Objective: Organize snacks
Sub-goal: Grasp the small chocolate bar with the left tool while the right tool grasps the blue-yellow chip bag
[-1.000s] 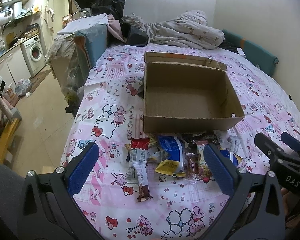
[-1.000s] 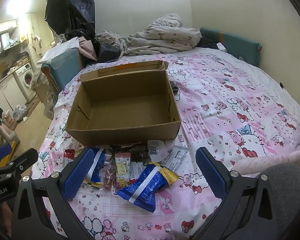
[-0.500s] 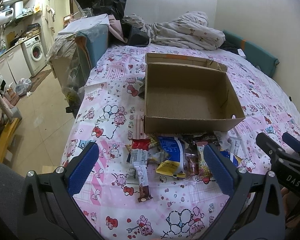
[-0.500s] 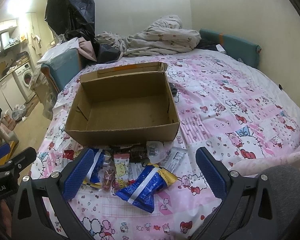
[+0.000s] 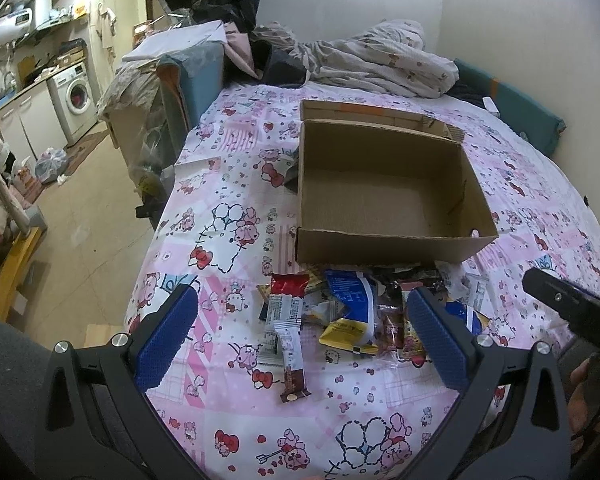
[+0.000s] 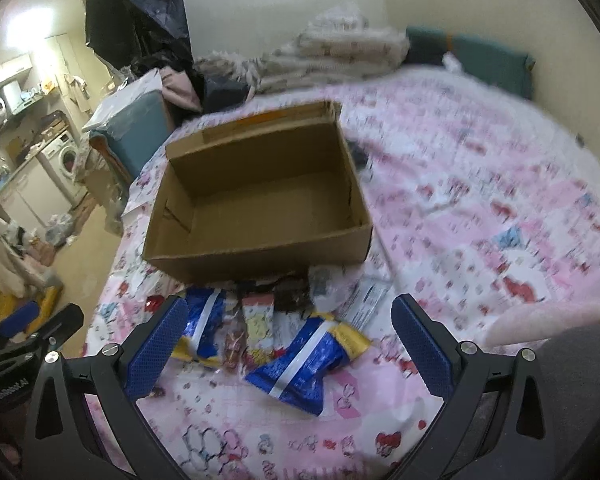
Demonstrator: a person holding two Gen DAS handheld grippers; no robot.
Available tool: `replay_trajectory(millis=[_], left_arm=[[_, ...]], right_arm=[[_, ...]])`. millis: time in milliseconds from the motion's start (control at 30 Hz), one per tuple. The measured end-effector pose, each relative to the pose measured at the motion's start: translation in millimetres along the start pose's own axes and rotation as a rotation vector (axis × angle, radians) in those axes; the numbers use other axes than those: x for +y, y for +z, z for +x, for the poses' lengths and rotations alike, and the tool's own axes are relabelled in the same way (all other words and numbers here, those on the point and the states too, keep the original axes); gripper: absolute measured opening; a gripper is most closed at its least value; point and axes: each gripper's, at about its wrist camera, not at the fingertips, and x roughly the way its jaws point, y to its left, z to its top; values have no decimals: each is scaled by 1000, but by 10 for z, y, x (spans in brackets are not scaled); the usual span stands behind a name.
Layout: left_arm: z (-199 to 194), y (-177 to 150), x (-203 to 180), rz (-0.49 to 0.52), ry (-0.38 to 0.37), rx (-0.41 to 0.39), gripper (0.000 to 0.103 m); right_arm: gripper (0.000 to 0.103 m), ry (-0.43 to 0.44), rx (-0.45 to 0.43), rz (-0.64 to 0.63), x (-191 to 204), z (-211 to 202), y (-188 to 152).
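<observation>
An open, empty cardboard box sits on the pink patterned bedspread; it also shows in the right wrist view. A pile of snack packets lies just in front of it, with a brown bar nearest me and a blue packet in the right wrist view. My left gripper is open and empty above the pile's left part. My right gripper is open and empty above the blue packet. The right gripper's body shows at the left wrist view's right edge.
Rumpled bedding and dark clothes are heaped at the bed's far end. A blue bin and bags stand by the bed's left edge. A washing machine stands across the floor. A teal cushion lies against the right wall.
The right gripper has swung to the right and moved closer to the packets; its view is now blurred. The left gripper has hardly moved.
</observation>
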Motion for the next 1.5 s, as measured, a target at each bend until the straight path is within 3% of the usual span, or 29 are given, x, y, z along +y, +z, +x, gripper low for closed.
replay_trajectory(millis=[167,233,367,433,567,600,667,767,1000,1167,1267,1500], left_arm=[[68,7,87,-55,-15,38,103],[105,15,119,-77,-18,59,103],[132,24,140,-84,-11,69,103],[152,22,156,-87,-4,79,103],[222,16,229,-113,6,116,103],[243,11,256,-123,10,127,103],[270,3,288,-130,21,142,103],[314,-7,324,-140,27,164,103],[570,-57,418,-189,-8,271,100],[869,-242,332,-151,-2,409,74],[1079,-398,197,-99,-6,504,57],[1344,-573,49,-15,37,583,30]], right_arm=[[102,66,128,195,-390,233,8],[93,89,224,297,-547,428,-30],[85,116,405,448,-686,827,-195],[82,107,485,467,-654,1046,-291],[77,73,544,451,-540,1325,-346],[72,52,556,429,-502,1387,-347],[54,31,567,409,-463,1435,-362],[45,26,561,391,-427,1356,-376],[44,145,461,335,-388,923,-169],[44,268,379,343,-486,742,-39],[44,290,396,390,-577,796,-94],[44,309,400,397,-647,779,-95]])
